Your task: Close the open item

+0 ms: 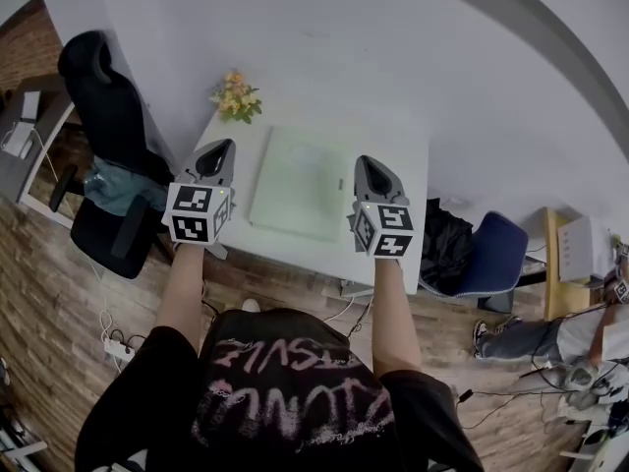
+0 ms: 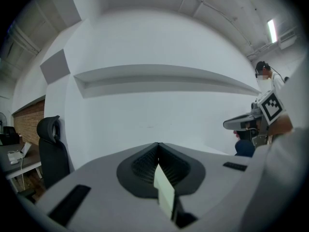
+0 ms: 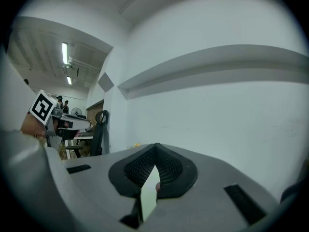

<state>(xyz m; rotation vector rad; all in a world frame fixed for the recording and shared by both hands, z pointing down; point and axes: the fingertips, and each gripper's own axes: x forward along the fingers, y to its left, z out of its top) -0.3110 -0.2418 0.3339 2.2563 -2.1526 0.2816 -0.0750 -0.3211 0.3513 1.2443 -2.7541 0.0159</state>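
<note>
A flat, pale green rectangular item [image 1: 295, 183] lies on the white table [image 1: 413, 155], with no raised lid or flap that I can see. My left gripper [image 1: 224, 147] hangs over the table's left edge and my right gripper [image 1: 366, 161] just right of the item, both held above it and apart from it. In the left gripper view the jaws [image 2: 158, 144] meet at a point with nothing between them. The right gripper view shows its jaws [image 3: 155, 145] closed the same way. Both gripper views face the bare white wall, so the item is hidden there.
A small bunch of yellow flowers [image 1: 236, 96] stands at the table's far left corner. A black office chair [image 1: 108, 116] sits left of the table. At the right are a blue chair [image 1: 491, 254], a black bundle [image 1: 447, 234], and a seated person [image 1: 550, 337].
</note>
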